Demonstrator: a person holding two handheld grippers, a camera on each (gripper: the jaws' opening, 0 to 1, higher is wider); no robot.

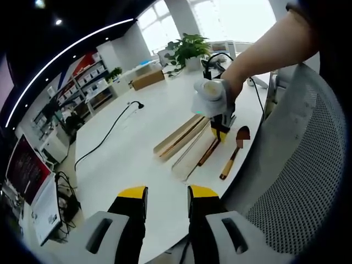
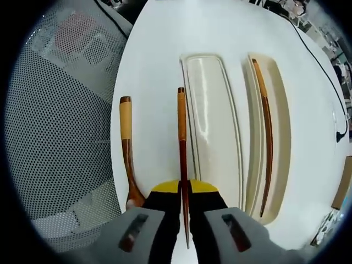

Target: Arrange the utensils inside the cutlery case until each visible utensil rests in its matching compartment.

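On the white round table (image 2: 159, 33), the cream two-part cutlery case (image 2: 212, 126) is the landmark: its far trough (image 2: 275, 132) holds one dark wooden chopstick (image 2: 265, 137), its near tray is bare. Beside the case's near edge, the right gripper (image 2: 184, 190) is clenched on the second slim wooden chopstick (image 2: 181, 126), likely light, stiff and slippery, best pinched mid-shaft. Beyond lies the wooden spoon (image 2: 127, 148). The left gripper (image 1: 167, 193) hangs released, well apart.

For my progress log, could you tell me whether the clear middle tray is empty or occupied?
Empty. In the right gripper view the clear tray holds nothing; one chopstick lies in the cream tray beside it.
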